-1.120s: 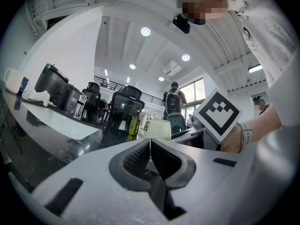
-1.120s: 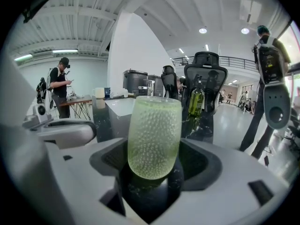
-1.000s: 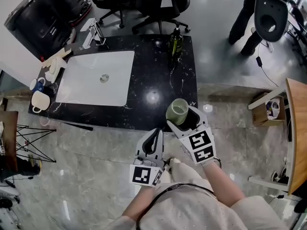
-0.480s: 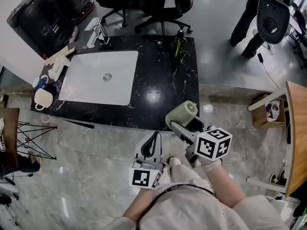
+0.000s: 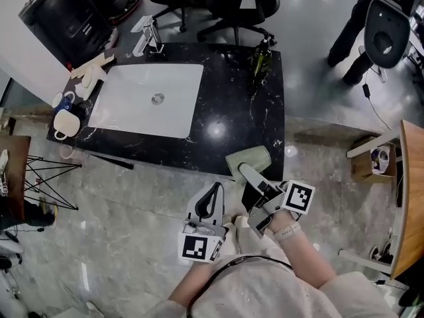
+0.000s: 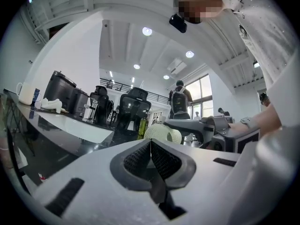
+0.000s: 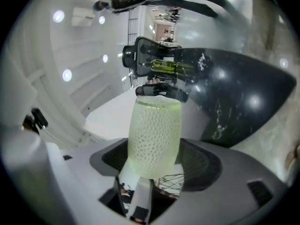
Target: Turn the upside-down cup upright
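A pale green dimpled cup (image 5: 249, 159) hangs in the air over the front right corner of the black counter (image 5: 232, 111), lying roughly on its side. My right gripper (image 5: 248, 172) is shut on it; in the right gripper view the cup (image 7: 154, 135) stands out between the two jaws of that gripper (image 7: 154, 165), its far end pointing at the counter. My left gripper (image 5: 213, 199) is held low near my body, shut with nothing in it. From the left gripper (image 6: 151, 157) view, the cup (image 6: 161, 134) shows just past the closed jaws.
A white sink (image 5: 149, 99) with a faucet (image 5: 150, 36) is set in the counter. A green bottle (image 5: 260, 59) stands at the back right, mugs (image 5: 65, 119) at the left end. Office chairs (image 5: 218, 5) and a person (image 5: 354, 18) are behind; a wooden table (image 5: 411, 197) is at the right.
My right gripper has rolled over and pulled back toward me with the cup; the cup's round end, which faced up at the camera, now points sideways. The left gripper stayed put.
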The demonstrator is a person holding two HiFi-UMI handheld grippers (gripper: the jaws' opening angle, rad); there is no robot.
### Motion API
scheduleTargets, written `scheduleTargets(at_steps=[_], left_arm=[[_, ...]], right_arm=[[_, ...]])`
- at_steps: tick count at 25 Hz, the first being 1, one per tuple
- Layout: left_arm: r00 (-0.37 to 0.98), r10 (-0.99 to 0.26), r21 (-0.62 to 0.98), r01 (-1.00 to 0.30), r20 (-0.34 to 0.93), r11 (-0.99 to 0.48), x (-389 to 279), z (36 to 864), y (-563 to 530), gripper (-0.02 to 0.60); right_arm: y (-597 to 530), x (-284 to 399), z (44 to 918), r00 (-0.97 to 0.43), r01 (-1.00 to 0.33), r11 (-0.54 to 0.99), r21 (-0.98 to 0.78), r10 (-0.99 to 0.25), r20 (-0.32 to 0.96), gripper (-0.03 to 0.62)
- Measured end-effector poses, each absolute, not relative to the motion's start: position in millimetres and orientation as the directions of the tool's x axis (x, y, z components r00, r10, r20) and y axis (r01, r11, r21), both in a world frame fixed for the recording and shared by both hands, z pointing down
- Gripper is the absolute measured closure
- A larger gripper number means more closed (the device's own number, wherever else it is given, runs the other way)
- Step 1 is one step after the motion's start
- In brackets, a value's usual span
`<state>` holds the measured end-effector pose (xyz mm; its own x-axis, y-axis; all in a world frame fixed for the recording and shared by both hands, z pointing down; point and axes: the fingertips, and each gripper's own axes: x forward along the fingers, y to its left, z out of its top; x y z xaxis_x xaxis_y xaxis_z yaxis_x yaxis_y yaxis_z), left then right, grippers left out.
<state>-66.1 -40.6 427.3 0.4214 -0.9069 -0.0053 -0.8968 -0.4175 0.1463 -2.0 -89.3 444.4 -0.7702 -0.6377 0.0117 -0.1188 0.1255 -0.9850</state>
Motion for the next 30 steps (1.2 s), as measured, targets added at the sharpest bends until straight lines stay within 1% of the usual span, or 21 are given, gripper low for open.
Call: scheduleTargets(at_steps=[3, 5, 10, 15, 21, 26, 30], left_arm=[[0.419, -0.908, 0.144, -0.898, -0.013, -0.417, -67, 425, -39, 0.574], [0.421, -0.907, 0.137, -0.897, -0.02, -0.419, -69, 422, -40, 0.574], [0.426, -0.905, 0.124, -0.897, -0.014, -0.424, -73, 421, -37, 0.574], [0.429, -0.903, 0.119, -0.896, -0.01, -0.427, -71, 421, -37, 0.574], [0.429, -0.903, 0.115, -0.896, -0.028, -0.429, -72, 413, -42, 0.574], [0.428, -0.903, 0.081, -0.899, -0.044, -0.43, -75, 400, -42, 0.574], [0.419, -0.907, 0.068, -0.904, -0.046, -0.422, -79, 393, -40, 0.574]], right_arm=[[-90, -9, 440, -0.742, 0.112, 0.055, -0.992, -0.66, -0.12, 0.255], [-91, -14, 437, -0.712, 0.243, 0.016, -0.97, -0.677, -0.19, 0.255], [-96, -19, 438, -0.614, 0.488, -0.061, -0.87, -0.732, -0.293, 0.255], [-97, -24, 441, -0.558, 0.614, -0.093, -0.784, -0.754, -0.348, 0.255], [-100, -20, 440, -0.46, 0.736, -0.064, -0.673, -0.778, -0.429, 0.255], [-104, -15, 440, -0.348, 0.855, -0.067, -0.514, -0.809, -0.473, 0.255], [-113, -8, 439, -0.272, 0.91, -0.061, -0.411, -0.835, -0.478, 0.255]])
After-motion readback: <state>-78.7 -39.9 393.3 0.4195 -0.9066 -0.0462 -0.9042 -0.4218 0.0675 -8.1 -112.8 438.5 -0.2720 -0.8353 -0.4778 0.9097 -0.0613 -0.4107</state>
